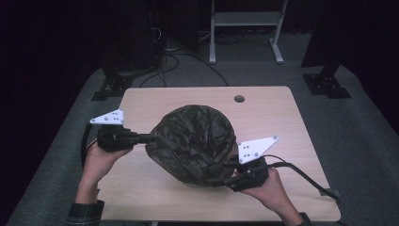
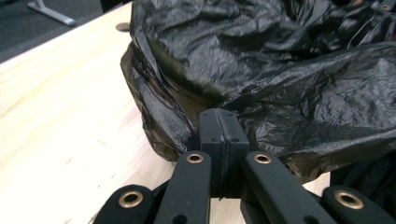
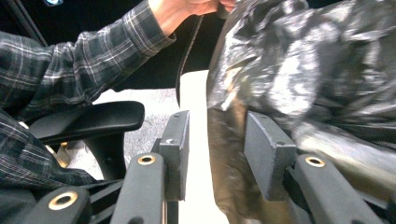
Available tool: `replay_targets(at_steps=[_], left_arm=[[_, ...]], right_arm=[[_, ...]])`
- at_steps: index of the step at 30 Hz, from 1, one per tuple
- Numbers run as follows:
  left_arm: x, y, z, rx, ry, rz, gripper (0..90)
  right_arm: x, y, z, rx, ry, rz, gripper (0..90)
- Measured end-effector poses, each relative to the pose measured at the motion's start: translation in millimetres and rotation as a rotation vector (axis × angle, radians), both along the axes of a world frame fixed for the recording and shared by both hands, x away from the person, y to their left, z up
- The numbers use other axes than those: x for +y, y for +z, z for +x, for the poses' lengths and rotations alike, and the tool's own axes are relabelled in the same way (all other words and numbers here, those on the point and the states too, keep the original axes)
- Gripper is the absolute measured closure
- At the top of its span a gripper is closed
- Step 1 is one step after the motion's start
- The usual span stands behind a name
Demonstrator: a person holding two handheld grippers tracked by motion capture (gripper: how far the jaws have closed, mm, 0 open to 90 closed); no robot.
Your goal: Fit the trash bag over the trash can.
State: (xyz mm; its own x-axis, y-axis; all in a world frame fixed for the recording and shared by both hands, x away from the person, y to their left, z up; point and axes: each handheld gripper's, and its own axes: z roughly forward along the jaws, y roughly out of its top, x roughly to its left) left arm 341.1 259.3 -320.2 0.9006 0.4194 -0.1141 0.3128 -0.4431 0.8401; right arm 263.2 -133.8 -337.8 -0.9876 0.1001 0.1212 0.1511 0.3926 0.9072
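High view: L gripper (image 1: 149, 138) clamped on bag (image 1: 193, 141) at 9 o'clock; R gripper (image 1: 217, 173) jaws apart astride film, 5 o'clock (thin plastic, could tear/slip if pulled).

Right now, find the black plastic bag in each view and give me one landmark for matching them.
High view: the black plastic bag sits mid-table, between the left gripper and right gripper.
Left gripper view: the bag fills the upper right, its film pinched in the shut jaws.
Right gripper view: the bag takes up the right half, a fold between the open jaws.
Shared landmark: the light wooden table.
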Motion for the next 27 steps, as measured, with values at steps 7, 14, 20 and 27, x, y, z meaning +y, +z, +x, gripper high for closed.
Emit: replay_targets(at_steps=[7, 14, 20, 27], left_arm=[[-4.1, -31.1, 2.2, 0.06, 0.009, 0.064, 90.0], [-12.8, -67.9, 10.9, 0.123, 0.016, 0.111, 90.0], [-13.3, -71.8, 9.9, 0.126, 0.013, 0.104, 90.0], [-12.5, -72.3, 10.6, 0.126, 0.019, 0.112, 90.0]], right_arm=[[8.4, -9.9, 1.1, -0.01, -0.015, -0.044, 63.4], [5.9, -24.3, 6.4, 0.005, -0.039, -0.073, 64.0], [-18.4, -20.2, 5.5, -0.037, -0.115, -0.08, 57.7], [-54.9, -14.2, 28.1, -0.08, -0.305, -0.052, 39.7]])
